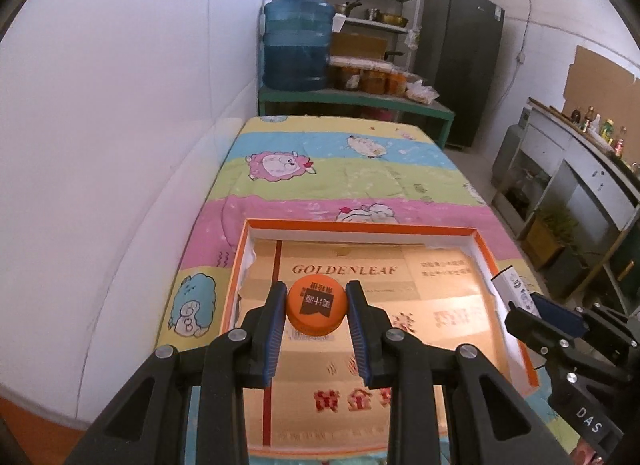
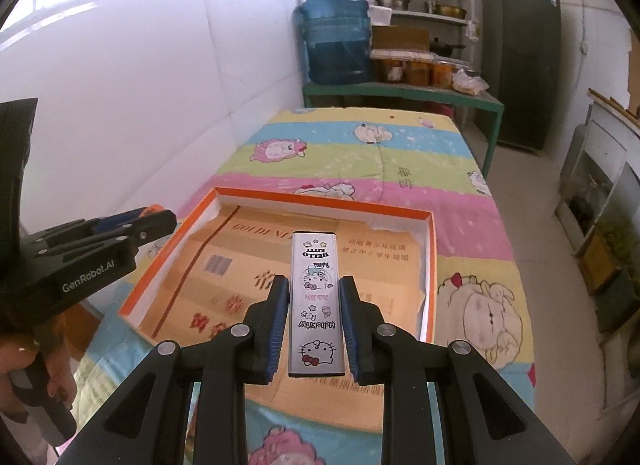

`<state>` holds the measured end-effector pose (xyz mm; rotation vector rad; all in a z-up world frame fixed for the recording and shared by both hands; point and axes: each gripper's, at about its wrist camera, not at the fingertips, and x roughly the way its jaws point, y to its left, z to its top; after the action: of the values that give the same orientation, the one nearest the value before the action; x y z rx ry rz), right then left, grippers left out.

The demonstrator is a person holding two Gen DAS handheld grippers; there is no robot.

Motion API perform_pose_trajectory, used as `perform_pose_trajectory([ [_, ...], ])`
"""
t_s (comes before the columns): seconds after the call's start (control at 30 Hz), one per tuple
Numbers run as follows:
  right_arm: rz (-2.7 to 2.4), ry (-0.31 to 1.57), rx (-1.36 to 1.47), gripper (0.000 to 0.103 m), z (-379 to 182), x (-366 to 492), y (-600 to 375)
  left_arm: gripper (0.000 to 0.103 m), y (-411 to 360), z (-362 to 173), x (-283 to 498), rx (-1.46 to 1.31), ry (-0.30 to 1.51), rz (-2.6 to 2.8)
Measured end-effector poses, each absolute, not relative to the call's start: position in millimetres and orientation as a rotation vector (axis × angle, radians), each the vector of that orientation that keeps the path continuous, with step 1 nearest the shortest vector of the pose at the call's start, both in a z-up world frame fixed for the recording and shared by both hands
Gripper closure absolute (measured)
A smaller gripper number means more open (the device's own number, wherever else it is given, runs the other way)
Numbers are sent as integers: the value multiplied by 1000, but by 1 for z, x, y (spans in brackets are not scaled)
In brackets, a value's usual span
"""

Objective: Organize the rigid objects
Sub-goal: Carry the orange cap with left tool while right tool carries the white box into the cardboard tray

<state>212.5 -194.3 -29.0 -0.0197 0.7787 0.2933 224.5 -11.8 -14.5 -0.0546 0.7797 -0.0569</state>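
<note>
My left gripper (image 1: 316, 307) is shut on an orange bottle cap (image 1: 317, 309) with black print and holds it above the orange-rimmed cardboard box (image 1: 360, 223). My right gripper (image 2: 314, 305) is shut on a long white Hello Kitty case (image 2: 316, 301) and holds it over the same box (image 2: 320, 201). The box is lined with tan "GOLDENLEAF" cardboard. In the left wrist view the right gripper (image 1: 532, 305) comes in from the right with the case's end (image 1: 516, 289) showing. In the right wrist view the left gripper (image 2: 152, 219) is at the left, over the box's left rim.
The box sits on a table with a striped cartoon-sheep cloth (image 1: 360, 169). A white wall (image 1: 120, 145) runs along the left. Behind the table stand a green bench (image 1: 356, 99) with a blue water jug (image 1: 298, 45) and jars, shelves and a dark cabinet (image 1: 460, 61).
</note>
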Motion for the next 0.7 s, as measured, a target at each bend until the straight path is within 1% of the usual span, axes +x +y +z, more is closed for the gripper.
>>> perform_pose_trajectory([
  [0.33, 304, 837, -7, 77, -54, 250, -188, 72, -15, -48, 265, -34, 858, -51],
  [0.7, 297, 888, 2, 77, -78, 273, -186, 72, -13, -72, 282, -43, 905, -64],
])
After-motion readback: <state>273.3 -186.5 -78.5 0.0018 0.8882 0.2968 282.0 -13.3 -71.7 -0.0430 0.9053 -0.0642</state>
